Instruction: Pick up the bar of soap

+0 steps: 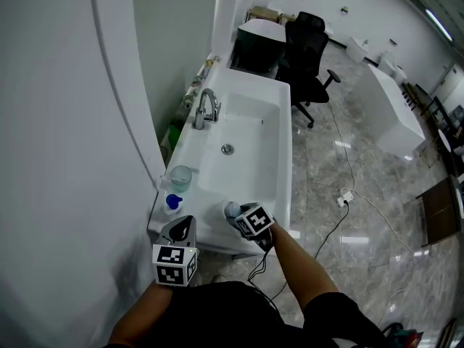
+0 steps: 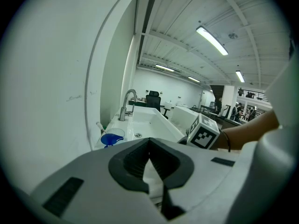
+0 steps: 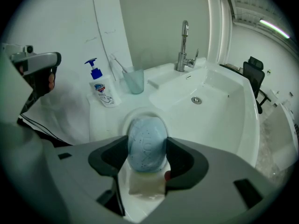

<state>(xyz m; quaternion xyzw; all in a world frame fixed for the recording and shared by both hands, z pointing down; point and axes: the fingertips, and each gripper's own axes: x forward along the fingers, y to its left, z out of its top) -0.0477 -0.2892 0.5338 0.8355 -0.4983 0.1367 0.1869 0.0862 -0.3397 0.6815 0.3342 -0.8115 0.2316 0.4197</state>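
Grasp made, lift not yet evident: right claw pinches the blue bar of soap at its dish; left claw pressed together, idle.

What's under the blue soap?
A white oval soap dish on the sink ledge; only its rim shows. The bar of soap, held by the right gripper, covers its middle.

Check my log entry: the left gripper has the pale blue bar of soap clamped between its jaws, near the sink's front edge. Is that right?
No, wrong gripper: the right gripper has the pale blue bar of soap clamped between its jaws, near the sink's front edge. The right gripper view shows it; the left gripper holds nothing.
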